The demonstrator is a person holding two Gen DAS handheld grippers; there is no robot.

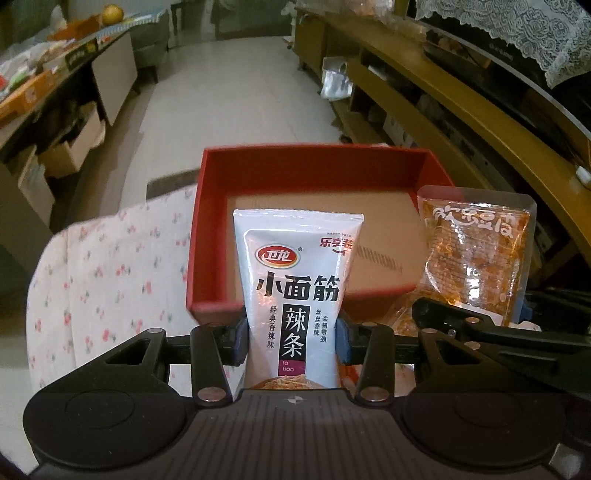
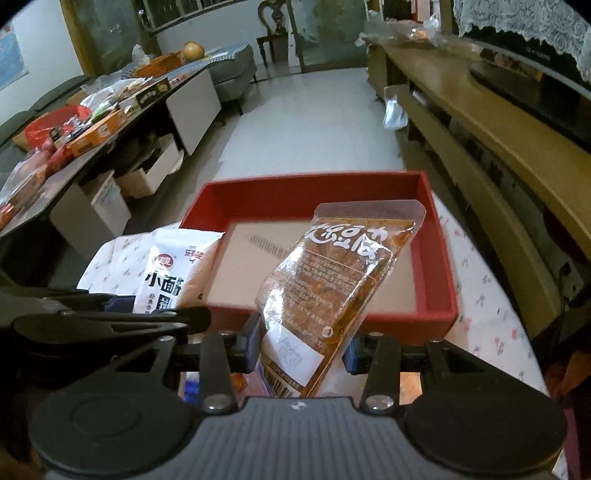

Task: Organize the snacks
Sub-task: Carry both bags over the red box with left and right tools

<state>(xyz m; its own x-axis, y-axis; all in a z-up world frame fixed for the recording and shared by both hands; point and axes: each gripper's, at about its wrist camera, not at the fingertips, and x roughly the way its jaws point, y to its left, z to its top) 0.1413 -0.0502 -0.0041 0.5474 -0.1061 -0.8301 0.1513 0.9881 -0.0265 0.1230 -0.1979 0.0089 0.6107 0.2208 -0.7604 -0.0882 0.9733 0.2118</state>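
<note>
Left gripper point(image 1: 292, 338) pinching white snack pouch point(image 1: 295, 291) | right gripper point(image 2: 303, 349) pinching orange snack pouch point(image 2: 332, 280) | both above red tray's point(image 2: 439, 258) near rim, at cloth-covered surface's far edge | advice: clear rim, lower flat, side by side.

A pale tiled floor point(image 2: 306, 122) runs down the room. A long wooden cabinet point(image 2: 491, 147) lines the right side, a lace cloth point(image 2: 524, 26) draped above it. A cluttered low table point(image 2: 122, 110) stands left, a wooden chair point(image 2: 273, 37) far back.
</note>
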